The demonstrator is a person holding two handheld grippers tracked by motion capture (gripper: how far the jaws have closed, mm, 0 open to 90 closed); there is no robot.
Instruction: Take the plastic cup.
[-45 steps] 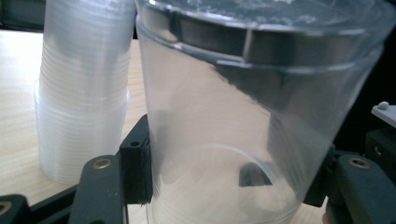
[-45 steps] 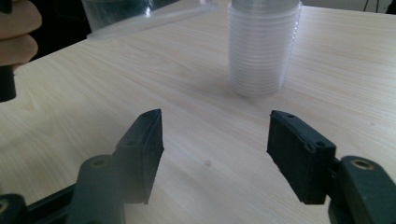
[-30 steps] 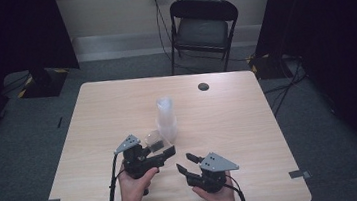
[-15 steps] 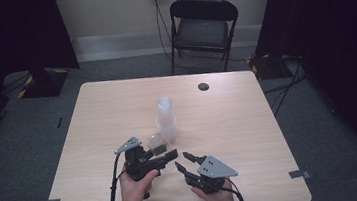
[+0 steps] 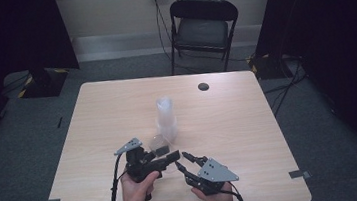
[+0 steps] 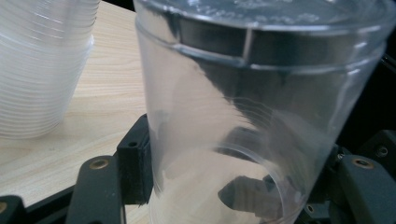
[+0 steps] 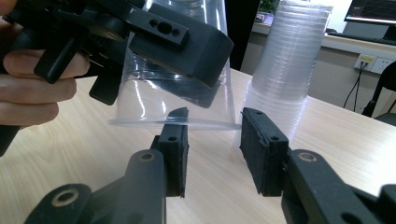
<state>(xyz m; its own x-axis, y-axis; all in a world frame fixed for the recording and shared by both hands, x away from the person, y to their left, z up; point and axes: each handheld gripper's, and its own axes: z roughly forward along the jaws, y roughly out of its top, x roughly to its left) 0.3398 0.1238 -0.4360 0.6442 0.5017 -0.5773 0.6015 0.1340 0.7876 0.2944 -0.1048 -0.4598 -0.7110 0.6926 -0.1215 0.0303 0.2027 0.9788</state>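
While left hand-held gripper pinches clear cup, right hand-held gripper spread w/ nothing held

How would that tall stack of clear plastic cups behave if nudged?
The tall stack of clear plastic cups probably tips easily: it stands narrow and high on the wooden table. It looks light, being thin see-through plastic. Its smooth ribbed walls might slide rather than grip.
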